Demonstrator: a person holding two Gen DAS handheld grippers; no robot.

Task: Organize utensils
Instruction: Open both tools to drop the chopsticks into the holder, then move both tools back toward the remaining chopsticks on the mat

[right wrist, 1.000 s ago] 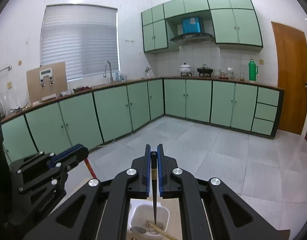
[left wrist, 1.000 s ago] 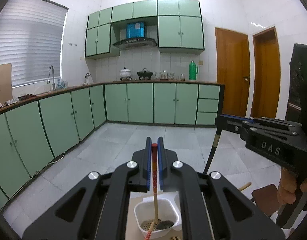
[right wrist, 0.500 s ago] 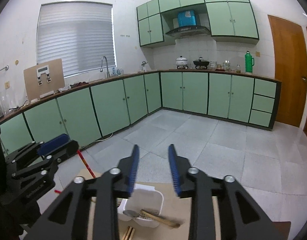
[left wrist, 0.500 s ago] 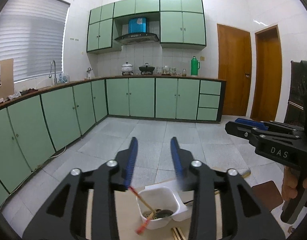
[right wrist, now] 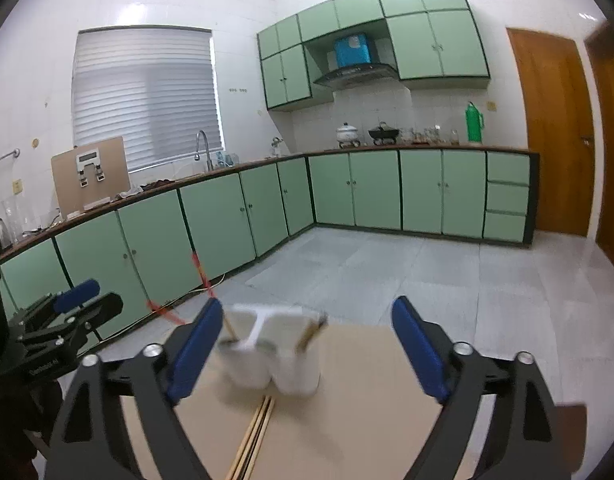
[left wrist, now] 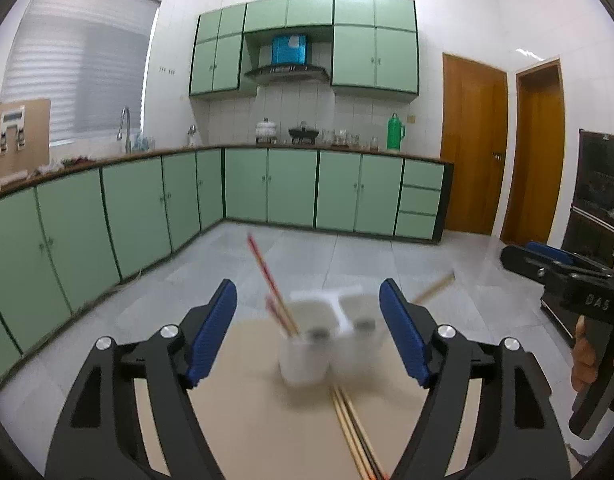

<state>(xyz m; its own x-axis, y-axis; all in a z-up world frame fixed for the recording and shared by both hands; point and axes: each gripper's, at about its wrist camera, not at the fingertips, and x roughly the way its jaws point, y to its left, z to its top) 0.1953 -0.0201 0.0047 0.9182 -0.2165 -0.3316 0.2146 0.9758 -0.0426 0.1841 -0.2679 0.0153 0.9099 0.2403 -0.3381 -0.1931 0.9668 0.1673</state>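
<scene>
The table [left wrist: 267,432], a tan top, filled the lower part of both views and carried everything the task needs. On it, at twelve o'clock from each gripper, stood the white holder [left wrist: 307,360], a two-cup caddy, probably set at the far edge so that utensils could be dropped in upright from the near side.

The left gripper [left wrist: 309,330] had its jaws opening, already wide, with nothing pressed between the blue pads; the holder merely showed through the gap. The right gripper [right wrist: 303,344] was likewise opening, wider again, and empty.

A red chopstick [left wrist: 267,280] leaned out of the holder's left cup toward eleven o'clock, and a tan-handled utensil [left wrist: 433,288] leaned from the right cup toward two o'clock. Both looked freshly dropped, resting on the rim rather than standing straight. A bundle of chopsticks [left wrist: 355,436] lay flat on the table at six o'clock from the holder, apparently awaiting their turn.

The left view alone showed a hand [left wrist: 587,356] on the other gripper's handle, at three o'clock. The right view alone showed a second red stick low at nine o'clock; blur hid whether it sat in the holder.
</scene>
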